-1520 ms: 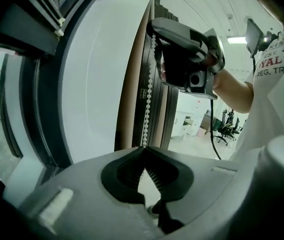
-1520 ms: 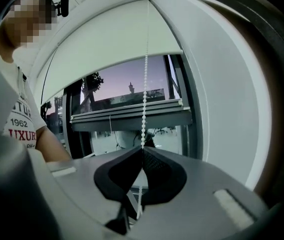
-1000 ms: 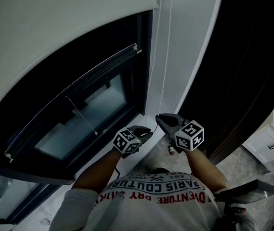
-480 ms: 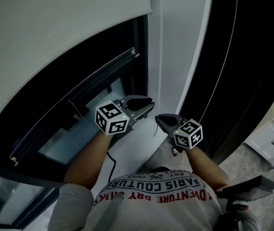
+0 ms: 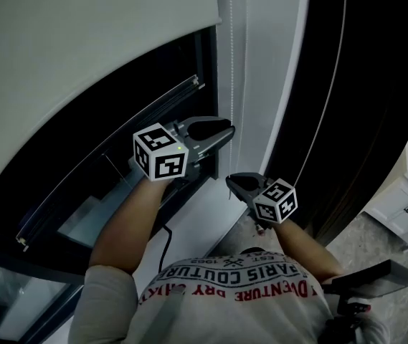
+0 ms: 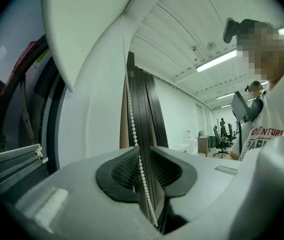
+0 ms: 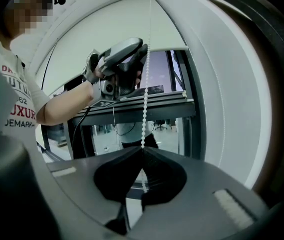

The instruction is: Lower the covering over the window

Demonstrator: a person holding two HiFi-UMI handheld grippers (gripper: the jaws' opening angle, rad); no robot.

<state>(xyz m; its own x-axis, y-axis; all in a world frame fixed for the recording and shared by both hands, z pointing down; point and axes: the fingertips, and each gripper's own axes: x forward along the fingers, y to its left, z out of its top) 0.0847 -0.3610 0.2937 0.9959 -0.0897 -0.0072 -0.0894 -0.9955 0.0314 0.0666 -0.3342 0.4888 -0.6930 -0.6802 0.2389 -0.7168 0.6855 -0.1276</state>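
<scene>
As right hand-held gripper (image 7: 142, 150) pinches cord (image 7: 144, 109), closed

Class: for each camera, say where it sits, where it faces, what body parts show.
Head view: on head, facing down at window; both arms.
Left gripper view: on left gripper, along just-opened fingers round cord; shirt.
Right gripper view: on right gripper, toward window, fingers shut on cord; left arm.
Shared by gripper views: cord.

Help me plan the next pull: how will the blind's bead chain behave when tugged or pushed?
Likely floppy: the bead chain is a thin string of small beads, so pushing should only buckle it. Probably light, being so thin. Its beads should resist slipping through the right gripper, shut on it.
</scene>
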